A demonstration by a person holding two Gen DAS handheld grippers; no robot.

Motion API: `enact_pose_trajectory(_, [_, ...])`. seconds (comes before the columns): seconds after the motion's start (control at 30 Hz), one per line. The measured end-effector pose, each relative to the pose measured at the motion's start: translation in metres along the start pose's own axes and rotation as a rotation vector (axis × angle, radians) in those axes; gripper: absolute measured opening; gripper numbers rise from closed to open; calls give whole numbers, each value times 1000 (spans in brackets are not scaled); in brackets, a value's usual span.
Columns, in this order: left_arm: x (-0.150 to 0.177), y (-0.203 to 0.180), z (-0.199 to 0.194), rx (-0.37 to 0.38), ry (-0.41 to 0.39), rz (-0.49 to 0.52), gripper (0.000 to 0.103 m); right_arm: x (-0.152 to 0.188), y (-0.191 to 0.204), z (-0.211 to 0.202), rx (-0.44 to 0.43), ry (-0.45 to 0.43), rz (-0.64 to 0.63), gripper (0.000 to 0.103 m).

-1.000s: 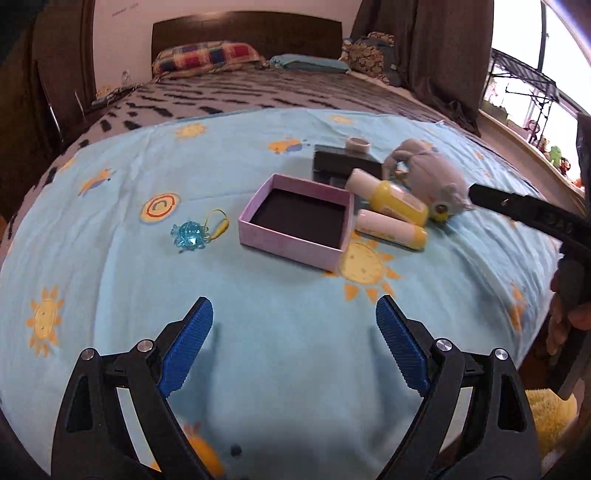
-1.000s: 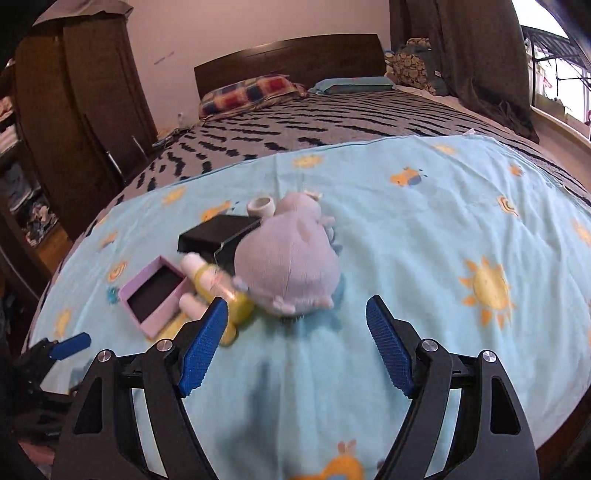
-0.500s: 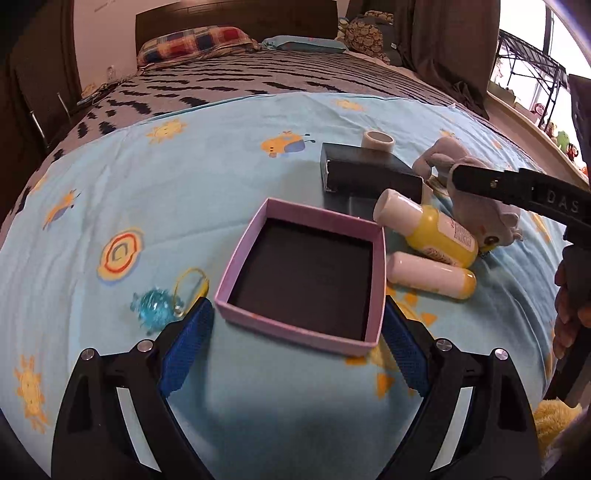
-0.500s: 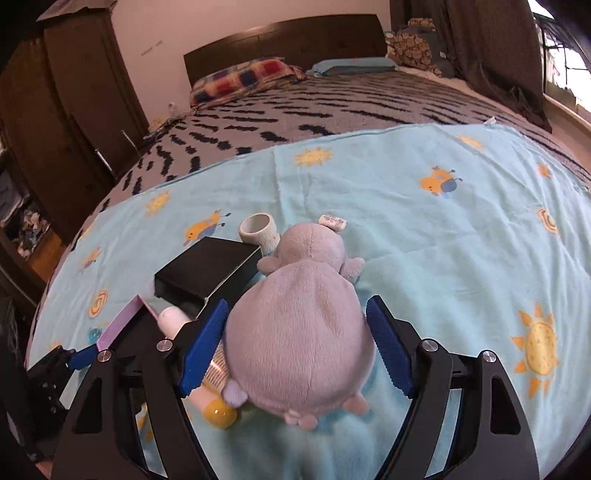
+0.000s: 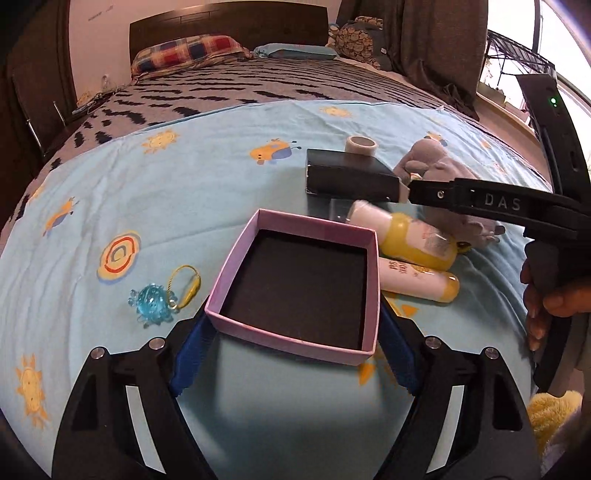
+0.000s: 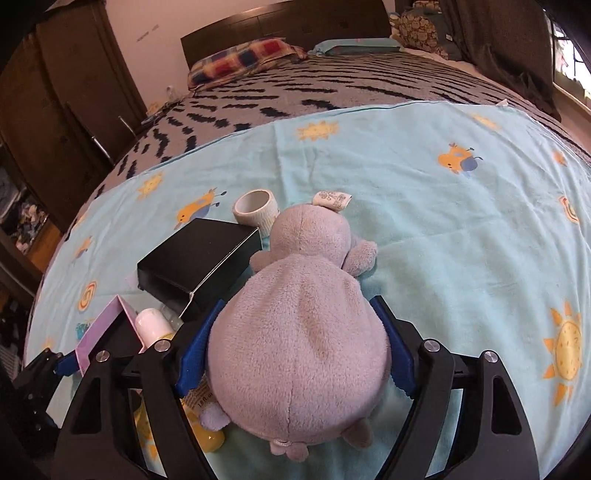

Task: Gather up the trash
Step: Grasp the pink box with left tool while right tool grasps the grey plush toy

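Pink box [image 5: 295, 288] between closing left gripper [image 5: 293, 349] pads, perhaps touching; right gripper [image 6: 295, 349] wide around grey plush [image 6: 299, 343]

A home bedroom. A wide bed [image 5: 229, 85] with a dark wooden headboard [image 5: 229, 22] fills the view, with a plaid pillow [image 5: 184, 51] at its head, a zebra-striped blanket [image 6: 332, 88], a sun-print sheet [image 6: 443, 221], dark curtains [image 5: 443, 44] by a window, and a wooden wardrobe [image 6: 66, 92] alongside.

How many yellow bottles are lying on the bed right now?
2. The fat yellow bottle lies right of the pink box, against the grey plush toy; the slim tube lies just in front of it. Others may be hidden.
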State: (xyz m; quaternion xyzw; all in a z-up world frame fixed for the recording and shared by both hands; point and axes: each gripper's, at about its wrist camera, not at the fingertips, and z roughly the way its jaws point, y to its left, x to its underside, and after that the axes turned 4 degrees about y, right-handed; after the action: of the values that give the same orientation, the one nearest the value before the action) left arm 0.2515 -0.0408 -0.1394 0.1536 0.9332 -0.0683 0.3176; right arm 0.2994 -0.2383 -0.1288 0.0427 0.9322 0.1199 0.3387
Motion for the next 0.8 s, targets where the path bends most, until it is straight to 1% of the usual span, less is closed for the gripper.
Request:
enact_pose_trajectory(0.07, [3,0,-9,-6,-12,-2,77,3,-1,-8,-13,-4,6,79])
enact_pose_trajectory(0.13, [5,0,-20,-4,-27,-9,77,5,0,-21,-6,-24,1,79])
enact_pose_trajectory(0.3, [10,-5,-60,-21,-86,-7,77,12,-1,-65,-12,-86,-3,79])
enact_pose_trajectory(0.4, [18,-9,-85,-20,-118,-10,77,23,0,-97,-16,-129,-21,79])
enact_pose_trajectory(0.5, [30,-15,-111,-17,-148,-14,78,43,1,-127,-29,-162,-43,79])
enact_pose_trajectory(0.63, [55,-27,-138,-15,-174,-12,78,82,-3,-162,-48,-191,-61,79])
enact_pose_trajectory(0.8, [94,-44,-160,10,-187,-9,78,128,-7,-187,-56,-197,-80,79])
